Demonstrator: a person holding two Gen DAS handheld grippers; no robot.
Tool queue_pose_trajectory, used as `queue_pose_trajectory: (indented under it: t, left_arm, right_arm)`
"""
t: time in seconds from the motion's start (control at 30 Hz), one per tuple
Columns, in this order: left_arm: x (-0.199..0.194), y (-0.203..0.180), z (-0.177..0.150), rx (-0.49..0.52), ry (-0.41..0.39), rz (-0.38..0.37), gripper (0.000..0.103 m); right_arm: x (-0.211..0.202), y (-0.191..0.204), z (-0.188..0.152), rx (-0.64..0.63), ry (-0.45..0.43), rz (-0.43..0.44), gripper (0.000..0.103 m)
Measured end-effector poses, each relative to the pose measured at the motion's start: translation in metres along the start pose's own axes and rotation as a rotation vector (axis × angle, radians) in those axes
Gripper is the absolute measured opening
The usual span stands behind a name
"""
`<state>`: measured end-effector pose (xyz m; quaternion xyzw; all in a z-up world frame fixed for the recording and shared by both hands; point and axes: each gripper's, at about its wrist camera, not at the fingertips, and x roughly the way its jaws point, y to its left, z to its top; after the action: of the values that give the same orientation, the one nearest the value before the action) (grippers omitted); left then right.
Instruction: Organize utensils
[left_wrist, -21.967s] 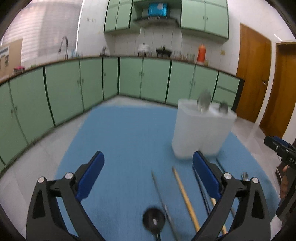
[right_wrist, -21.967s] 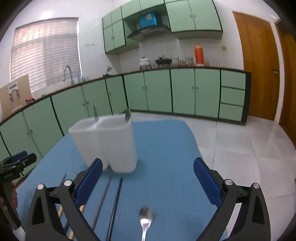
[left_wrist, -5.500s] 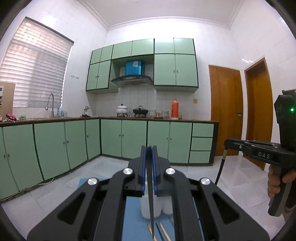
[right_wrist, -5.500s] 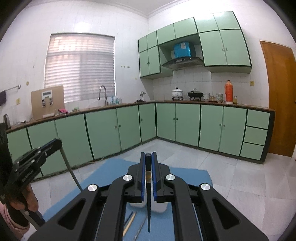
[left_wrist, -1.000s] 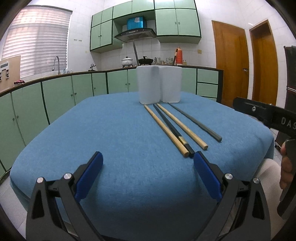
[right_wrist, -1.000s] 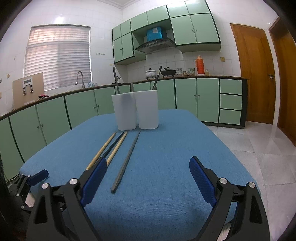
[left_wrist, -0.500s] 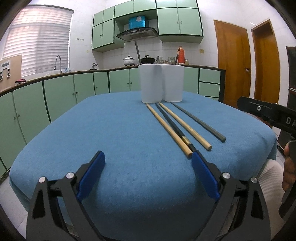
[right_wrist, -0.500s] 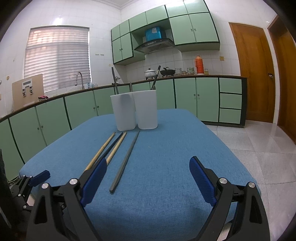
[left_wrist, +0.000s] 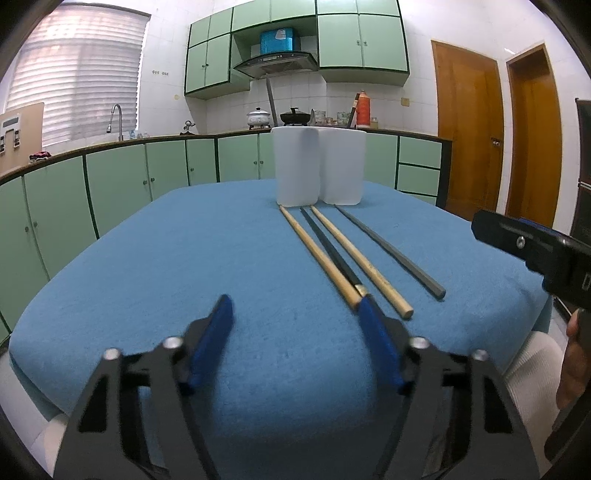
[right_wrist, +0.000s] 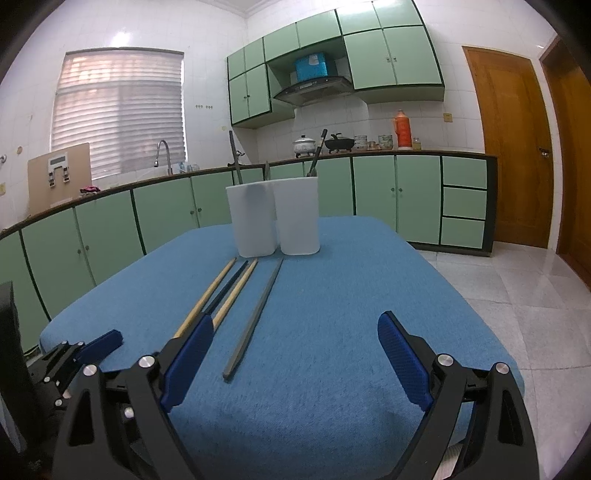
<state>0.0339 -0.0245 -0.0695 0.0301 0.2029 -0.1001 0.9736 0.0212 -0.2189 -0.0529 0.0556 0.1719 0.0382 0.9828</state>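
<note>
Over table edge | left tool narrowing, nothing between | right tool spread

Four chopsticks, two wooden, two dark, lying side by side on blue cloth, far tips just short of white two-compartment holder with upright utensils.

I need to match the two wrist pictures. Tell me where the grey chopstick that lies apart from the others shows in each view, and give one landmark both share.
Left wrist: grey chopstick, right of centre, rightmost of the four sticks.
Right wrist: grey chopstick, left of centre, again rightmost, between the open fingers.
Shared landmark: white utensil holder just beyond the sticks' far ends.
</note>
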Motion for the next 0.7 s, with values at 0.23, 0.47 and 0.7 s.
queue_pose_trajectory:
  t: [0.23, 0.47, 0.7]
  left_arm:
    - [-0.002, 0.013, 0.001, -0.047, -0.007, 0.053, 0.058]
    - [-0.004, 0.002, 0.0, -0.033, -0.008, -0.006, 0.058]
    - [0.004, 0.001, 0.0, -0.04, -0.009, 0.002, 0.037]
  right_arm:
    - [0.001, -0.002, 0.0, 0.006, 0.0, -0.004, 0.089]
    - [0.002, 0.0, -0.001, 0.002, 0.003, 0.002, 0.089]
    - [0.001, -0.001, 0.0, -0.01, -0.006, 0.002, 0.088]
